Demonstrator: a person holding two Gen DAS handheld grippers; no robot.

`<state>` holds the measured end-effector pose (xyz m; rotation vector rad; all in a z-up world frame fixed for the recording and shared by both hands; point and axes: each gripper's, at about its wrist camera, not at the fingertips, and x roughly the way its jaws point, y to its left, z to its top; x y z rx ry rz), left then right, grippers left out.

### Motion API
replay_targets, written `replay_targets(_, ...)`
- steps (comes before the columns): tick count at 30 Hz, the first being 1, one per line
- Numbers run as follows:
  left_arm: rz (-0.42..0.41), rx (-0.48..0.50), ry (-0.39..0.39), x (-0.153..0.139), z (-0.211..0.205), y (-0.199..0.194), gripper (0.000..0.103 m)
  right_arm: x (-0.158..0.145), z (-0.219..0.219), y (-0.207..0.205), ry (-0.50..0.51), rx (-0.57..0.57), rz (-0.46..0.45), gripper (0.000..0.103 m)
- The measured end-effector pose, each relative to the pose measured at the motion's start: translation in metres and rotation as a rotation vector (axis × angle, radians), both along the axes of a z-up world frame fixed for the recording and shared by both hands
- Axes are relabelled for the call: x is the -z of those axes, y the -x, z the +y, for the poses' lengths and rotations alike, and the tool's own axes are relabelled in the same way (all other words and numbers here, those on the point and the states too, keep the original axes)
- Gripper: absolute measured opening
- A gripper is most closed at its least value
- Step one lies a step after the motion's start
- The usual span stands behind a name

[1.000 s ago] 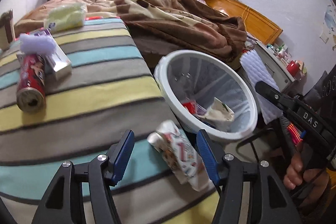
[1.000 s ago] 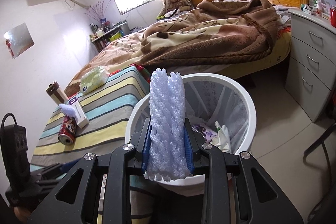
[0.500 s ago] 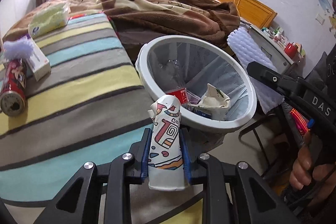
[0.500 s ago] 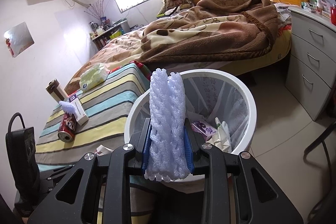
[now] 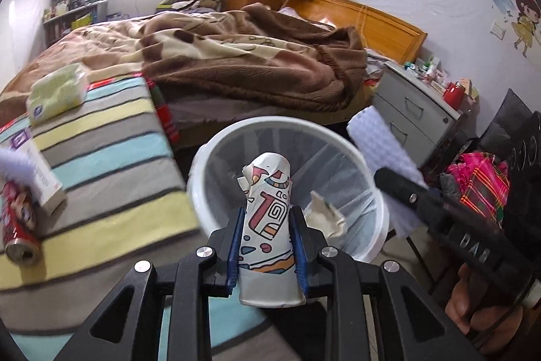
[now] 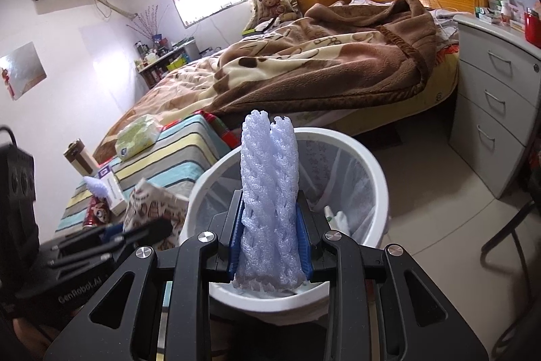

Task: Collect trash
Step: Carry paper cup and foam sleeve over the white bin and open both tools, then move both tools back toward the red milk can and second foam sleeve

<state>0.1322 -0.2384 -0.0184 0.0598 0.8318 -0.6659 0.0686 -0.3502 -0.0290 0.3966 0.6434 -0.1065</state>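
Note:
My left gripper [image 5: 267,242] is shut on a crushed paper cup [image 5: 267,225] printed with coloured shapes, held just at the near rim of the white mesh bin [image 5: 236,137]. My right gripper [image 6: 268,239] is shut on a pale blue foam net sleeve [image 6: 270,198] that stands upright over the near side of the bin [image 6: 372,164]. The bin holds crumpled paper [image 5: 326,215] and other scraps. In the left wrist view the foam sleeve [image 5: 378,144] and the right gripper's black body show at the right. In the right wrist view the paper cup [image 6: 152,202] shows left of the bin.
On the striped cloth [image 5: 111,144] lie a red can [image 5: 18,225], a white box [image 5: 40,171] with a foam scrap, and a green tissue pack [image 5: 57,90]. A bed with a brown blanket [image 5: 243,56] is behind the bin; grey drawers [image 6: 490,110] stand right.
My left gripper shut on the paper cup that lay on the striped cloth, lifted it and carried it toward the bin. The right gripper kept still with the foam sleeve.

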Motion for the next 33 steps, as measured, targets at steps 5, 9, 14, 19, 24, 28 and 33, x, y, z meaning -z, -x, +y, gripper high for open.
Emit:
replay_targets(5, -0.005, 0.024, -0.010, 0.000, -0.022, -0.011, 0.027, 0.005, -0.008, -0.002, 0.009, 0.018, 0.021, 0.029)
replay_targets(9, 0.003, 0.041, -0.015, 0.006, -0.034, -0.016, 0.027, 0.010, -0.014, -0.005, 0.008, 0.033, 0.047, 0.030)
replay_targets(14, 0.006, 0.048, -0.024, 0.010, -0.042, -0.023, 0.027, 0.014, -0.018, -0.007, 0.017, 0.043, 0.070, 0.030)
replay_targets(19, 0.005, 0.051, -0.020, 0.010, -0.041, -0.027, 0.027, 0.015, -0.018, -0.009, 0.023, 0.046, 0.085, 0.030)
replay_targets(24, 0.019, 0.051, 0.004, 0.008, -0.035, -0.031, 0.042, 0.015, -0.015, -0.010, 0.037, 0.050, 0.102, 0.041)
replay_targets(28, 0.018, 0.040, 0.022, 0.005, -0.027, -0.031, 0.053, 0.012, -0.013, -0.010, 0.040, 0.051, 0.097, 0.055)
replay_targets(33, 0.009, 0.022, 0.039, 0.000, -0.013, -0.029, 0.054, 0.009, -0.009, -0.011, 0.042, 0.051, 0.090, 0.055)
